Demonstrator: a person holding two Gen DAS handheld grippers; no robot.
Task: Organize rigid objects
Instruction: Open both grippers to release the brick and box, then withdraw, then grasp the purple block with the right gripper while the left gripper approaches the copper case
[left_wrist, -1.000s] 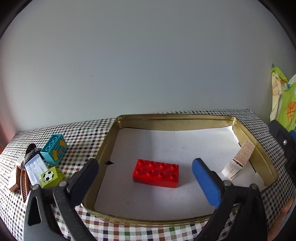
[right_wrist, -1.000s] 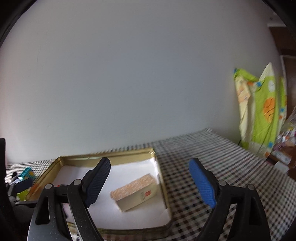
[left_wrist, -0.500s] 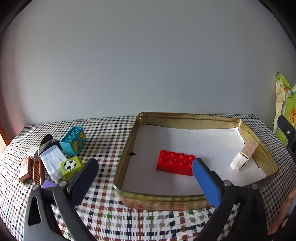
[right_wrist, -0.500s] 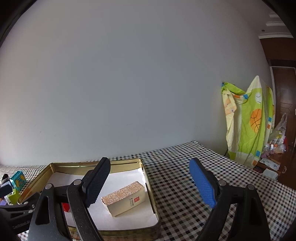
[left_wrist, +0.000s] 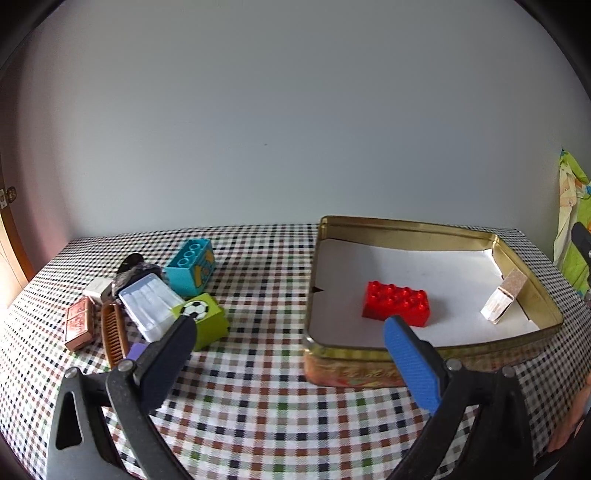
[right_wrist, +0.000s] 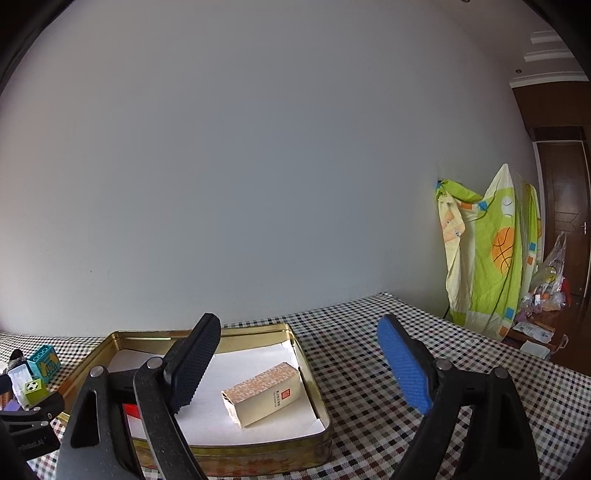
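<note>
Item: loose pile, green football block (left_wrist: 201, 319) foremost, on checked cloth left of tin (left_wrist: 436, 349). Left gripper (left_wrist: 288, 341) nearer, jaws spread, empty; block just off its left finger. Right gripper (right_wrist: 299, 363) spread, empty (faces tin: red brick (left_wrist: 397, 308), carton (right_wrist: 264, 393)).

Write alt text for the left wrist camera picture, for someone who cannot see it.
An open, empty left tool hovers over a checked tablecloth. Right of it, a gold tin tray holds a red brick and a small box; to the left lies a heap of toy blocks and small items.
</note>
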